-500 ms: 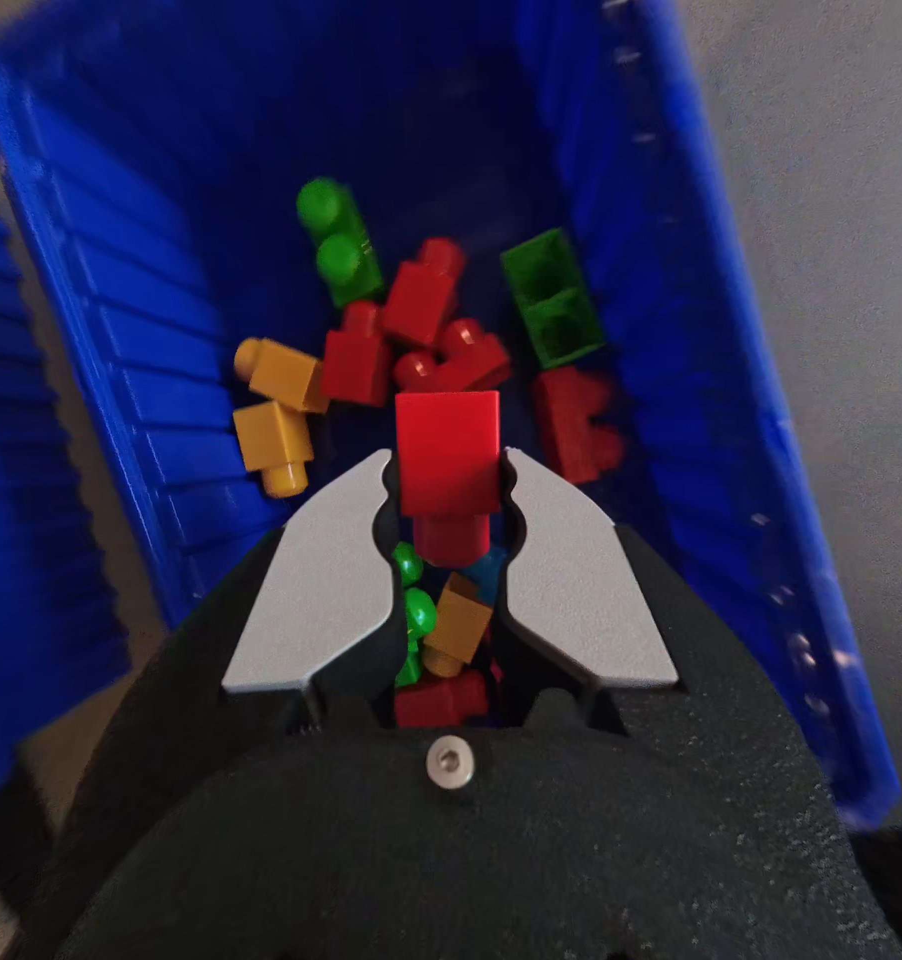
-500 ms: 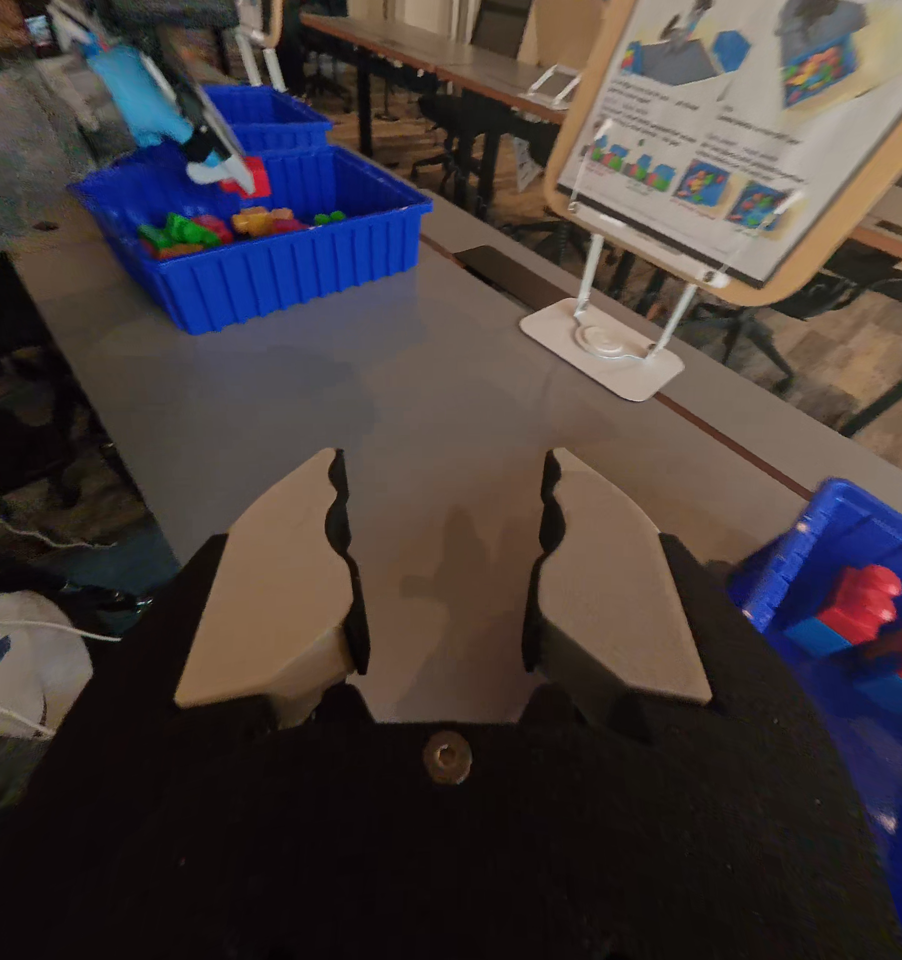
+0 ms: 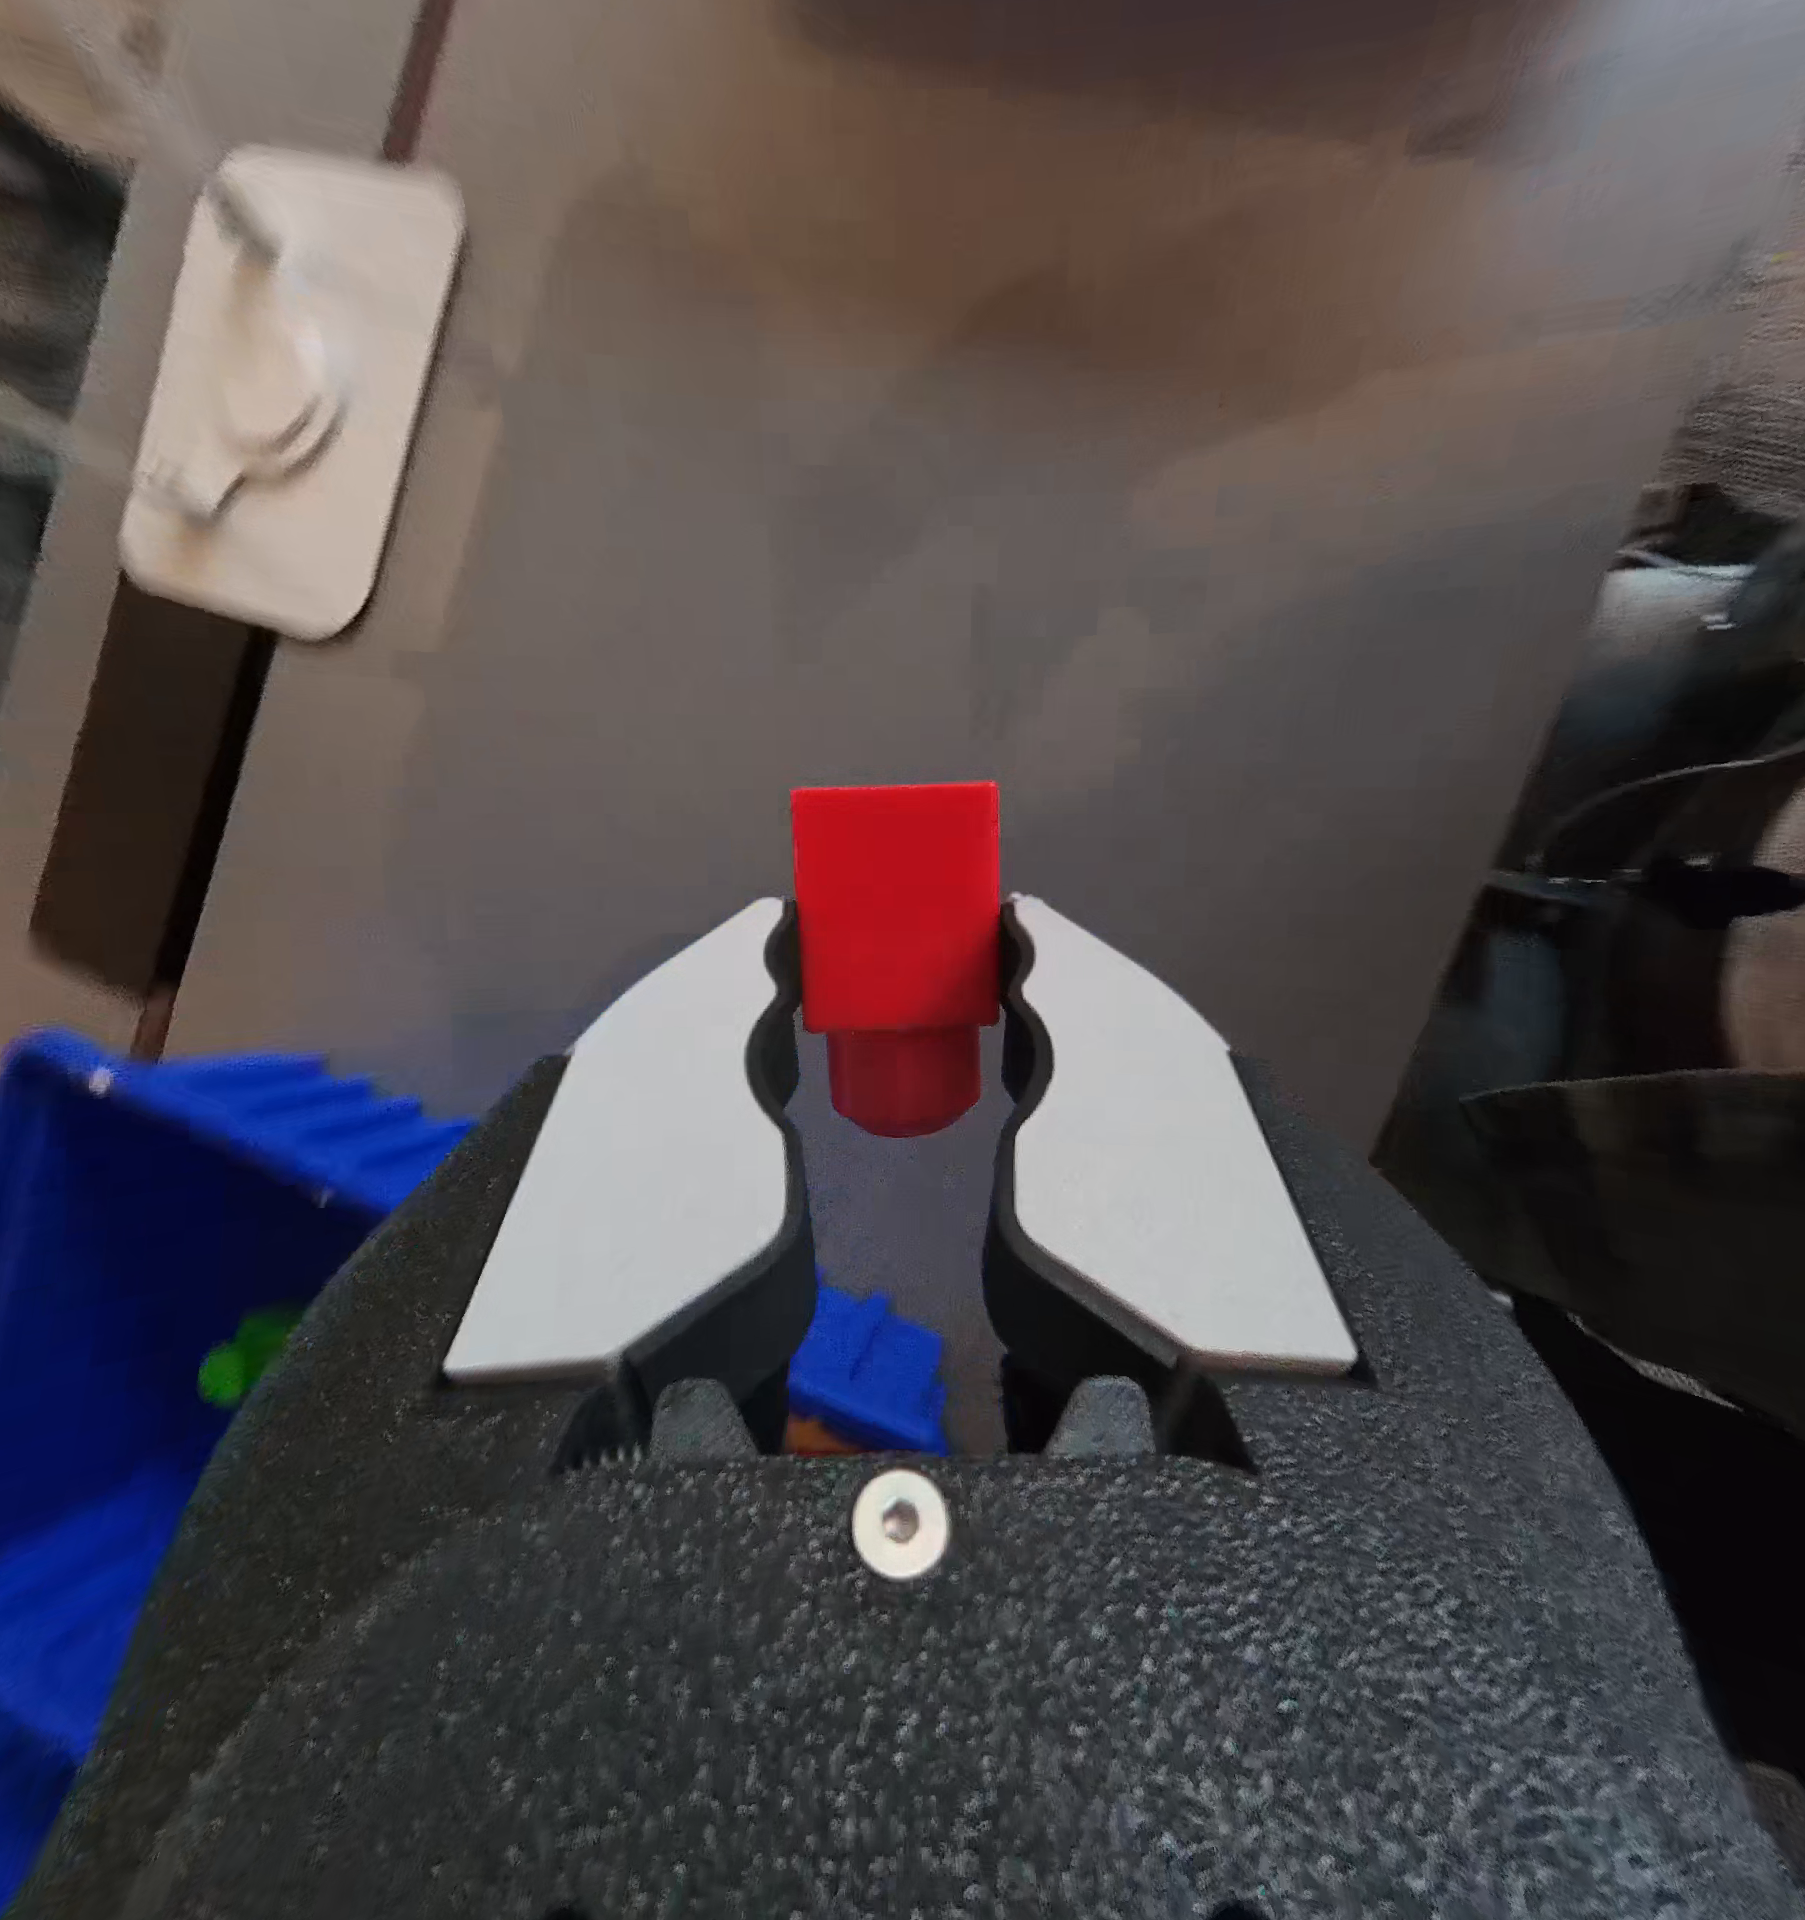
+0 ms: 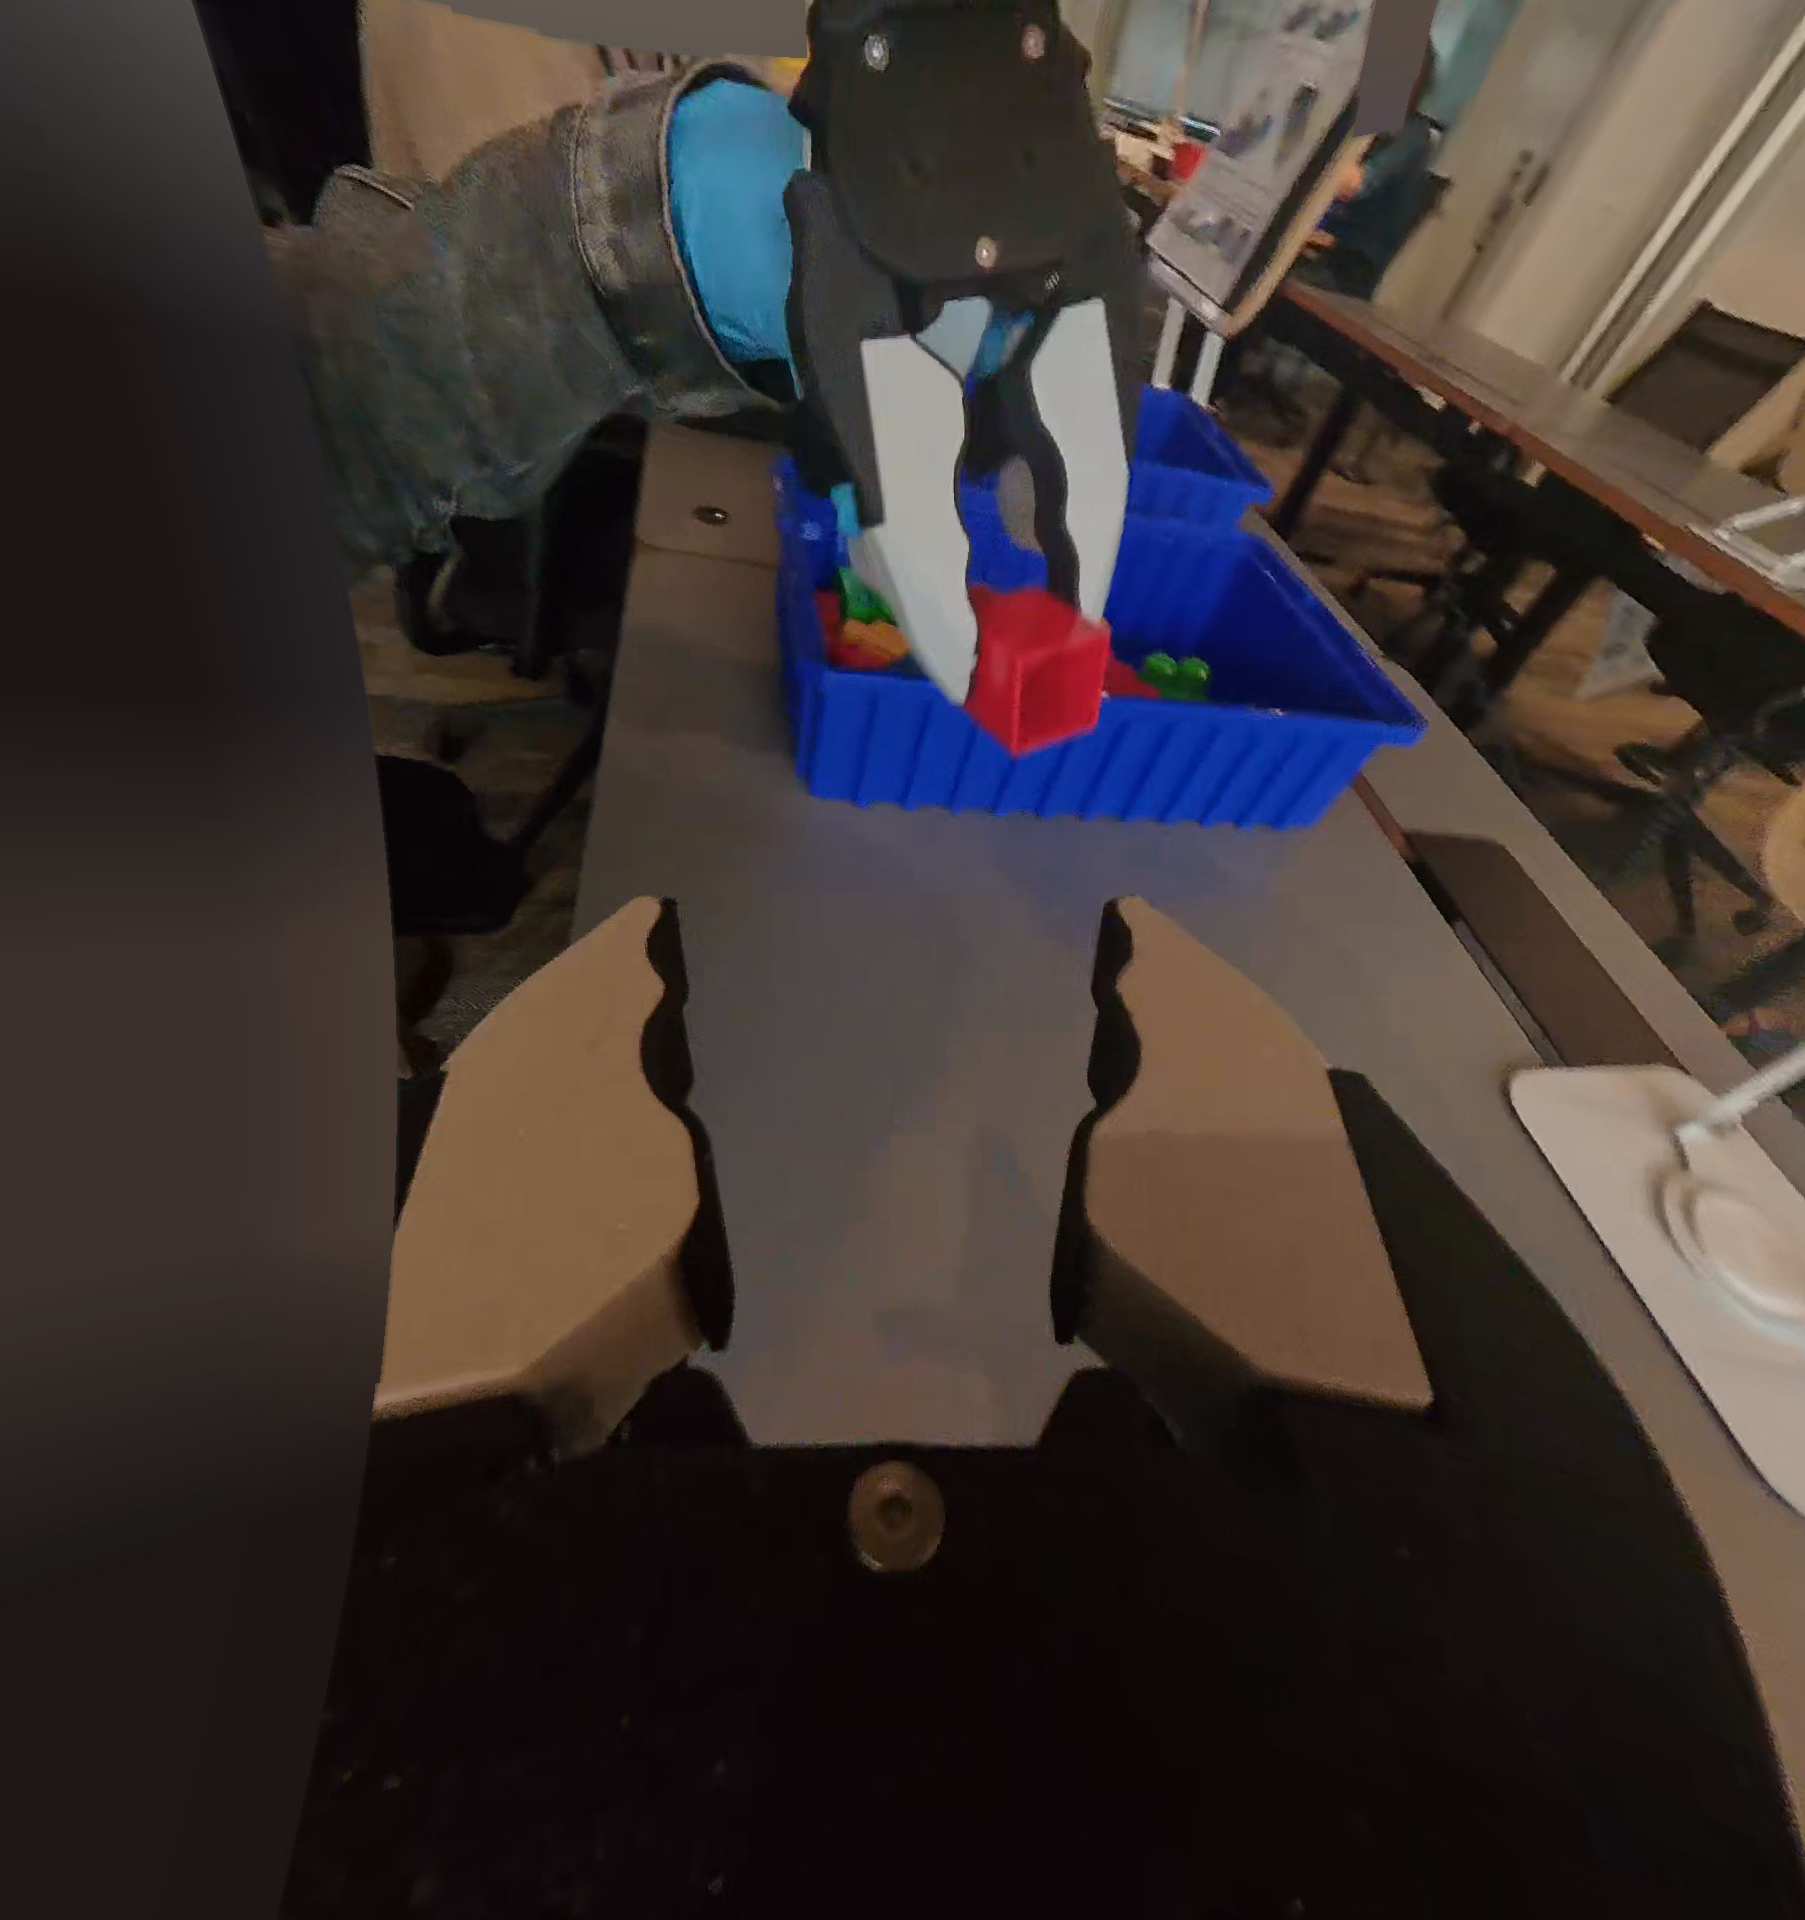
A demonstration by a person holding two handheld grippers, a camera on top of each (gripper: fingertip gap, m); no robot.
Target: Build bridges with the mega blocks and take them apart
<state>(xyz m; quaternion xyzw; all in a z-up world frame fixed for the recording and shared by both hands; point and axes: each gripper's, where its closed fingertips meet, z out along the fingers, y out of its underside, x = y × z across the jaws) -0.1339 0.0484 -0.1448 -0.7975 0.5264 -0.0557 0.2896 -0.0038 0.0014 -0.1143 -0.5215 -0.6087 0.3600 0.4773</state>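
The left gripper (image 3: pixel 898 966), a black textured tool with pale grey finger plates, is clamped on a single-stud red plastic block (image 3: pixel 893 935), pinching its square body from both sides with the round stud pointing back toward the tool. Seen from the other side, the block (image 4: pixel 1043 665) hangs in the air just above the near wall of the ribbed blue plastic bin (image 4: pixel 1106 769), which holds a loose heap of red, green and orange blocks (image 4: pixel 862 623). The right gripper (image 4: pixel 887 997), the same black tool with tan-looking plates in this light, hovers over the bare grey tabletop (image 4: pixel 877 862) with its fingers spread wide and nothing between them. A flat white stand base (image 4: pixel 1708 1278) sits off near the table's edge. I'd say this is the fetching step at the very start of a bridge: nothing is built on the open stretch of table yet. The next move, as I judge it, calls for carrying the block clear of the bin and turning it stud-up before setting it down as a first pier.
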